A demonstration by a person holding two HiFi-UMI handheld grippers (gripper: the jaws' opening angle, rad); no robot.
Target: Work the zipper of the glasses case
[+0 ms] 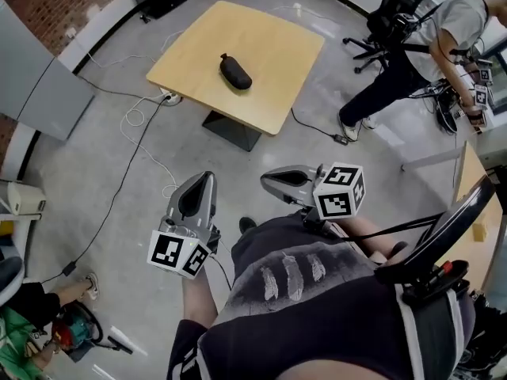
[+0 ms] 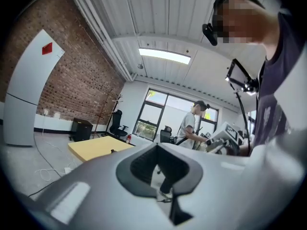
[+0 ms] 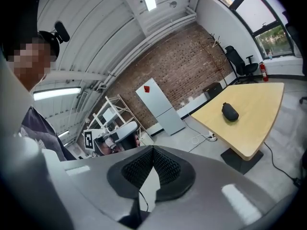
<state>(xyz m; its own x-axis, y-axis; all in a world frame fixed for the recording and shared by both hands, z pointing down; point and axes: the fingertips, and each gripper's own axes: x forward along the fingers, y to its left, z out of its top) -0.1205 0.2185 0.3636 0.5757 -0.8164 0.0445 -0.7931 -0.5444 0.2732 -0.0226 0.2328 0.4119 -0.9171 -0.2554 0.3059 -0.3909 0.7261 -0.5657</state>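
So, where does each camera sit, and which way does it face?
Head view: on the head, steeply down at table and glasses case; shows torso, left tool, right tool.
Left gripper view: on left tool, across room toward windows; shut jaws, torso at right.
Right gripper view: on right tool, toward brick wall; shut jaws.
Shared: all show the table.

Black oblong glasses case [image 1: 235,72], lying flat near the middle of the wooden tabletop [image 1: 273,42], ends pointing toward 10 and 4 o'clock
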